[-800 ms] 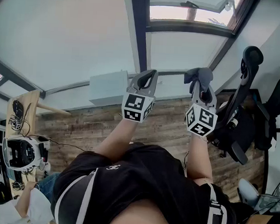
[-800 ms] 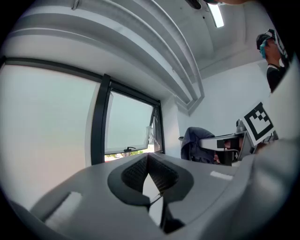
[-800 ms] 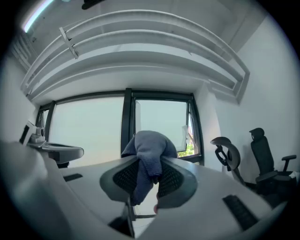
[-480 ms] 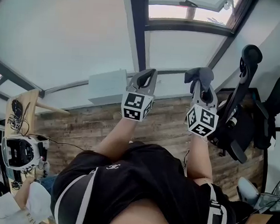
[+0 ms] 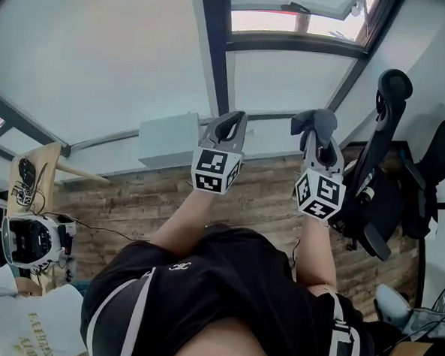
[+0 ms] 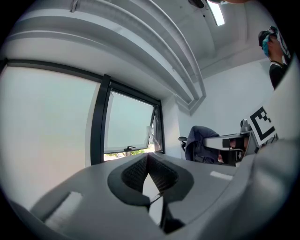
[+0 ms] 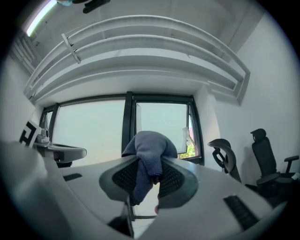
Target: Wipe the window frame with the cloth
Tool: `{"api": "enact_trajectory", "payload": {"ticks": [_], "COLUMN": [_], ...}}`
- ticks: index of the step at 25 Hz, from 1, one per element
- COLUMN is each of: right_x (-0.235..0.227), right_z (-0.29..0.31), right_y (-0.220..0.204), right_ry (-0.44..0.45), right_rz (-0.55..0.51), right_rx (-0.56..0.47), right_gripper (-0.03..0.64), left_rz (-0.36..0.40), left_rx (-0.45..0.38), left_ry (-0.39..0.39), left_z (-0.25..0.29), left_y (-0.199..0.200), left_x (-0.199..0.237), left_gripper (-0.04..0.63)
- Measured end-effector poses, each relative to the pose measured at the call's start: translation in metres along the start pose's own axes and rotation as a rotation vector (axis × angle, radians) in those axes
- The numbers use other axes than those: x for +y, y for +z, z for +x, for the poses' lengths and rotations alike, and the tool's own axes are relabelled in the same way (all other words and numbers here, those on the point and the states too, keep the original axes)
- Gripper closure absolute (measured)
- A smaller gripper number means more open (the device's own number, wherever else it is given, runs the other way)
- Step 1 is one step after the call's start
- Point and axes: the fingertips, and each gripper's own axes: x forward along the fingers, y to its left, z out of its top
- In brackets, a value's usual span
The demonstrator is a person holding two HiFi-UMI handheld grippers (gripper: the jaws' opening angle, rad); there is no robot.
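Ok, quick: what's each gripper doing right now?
Left gripper: shut, nothing between its jaws.
Right gripper: shut on the cloth.

Cloth (image 7: 149, 154) soft, woven; window frame (image 5: 215, 53) matt; floor (image 5: 258, 202) rough wood.

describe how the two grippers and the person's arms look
Both the left gripper and right gripper are light grey moulded shells with dark ribbed pads lining curved jaws. Each carries a white cube printed with black square markers. No cables show. The forearms are bare; the person wears a black top with white stripes.
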Motion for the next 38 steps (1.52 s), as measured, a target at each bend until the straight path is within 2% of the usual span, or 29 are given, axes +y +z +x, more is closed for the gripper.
{"api": "enact_trajectory", "payload": {"ticks": [11,18,29,38], "right_x": [-0.045,-0.065,-0.096,-0.128], "right_z": [-0.023,-0.028,0.007,0.075], "right_y": [-0.012,-0.019,-0.02,-0.016], "right_ry": [0.037,0.03,-0.001,-0.039], "right_rz": [-0.009,-0.031,-0.023,-0.008], "right_rx": [0.011,0.014,-0.017,-0.017], "right_gripper": [0.511,0.511,0.511,0.511], "left_rz": [0.011,0.02,0.052,0.072], "left_rx": [0.016,0.017,-0.013,0.008], "left_ry": [0.002,-0.012,-0.055,-0.088], "left_z": [0.008,0.023,0.079,0.15], "left_y": [-0.011,-0.012,-0.006,-0.001], "left_x": [-0.057,-0.077,-0.082,-0.071], "left_gripper": [0.588,0.588,0.588,0.588]}}
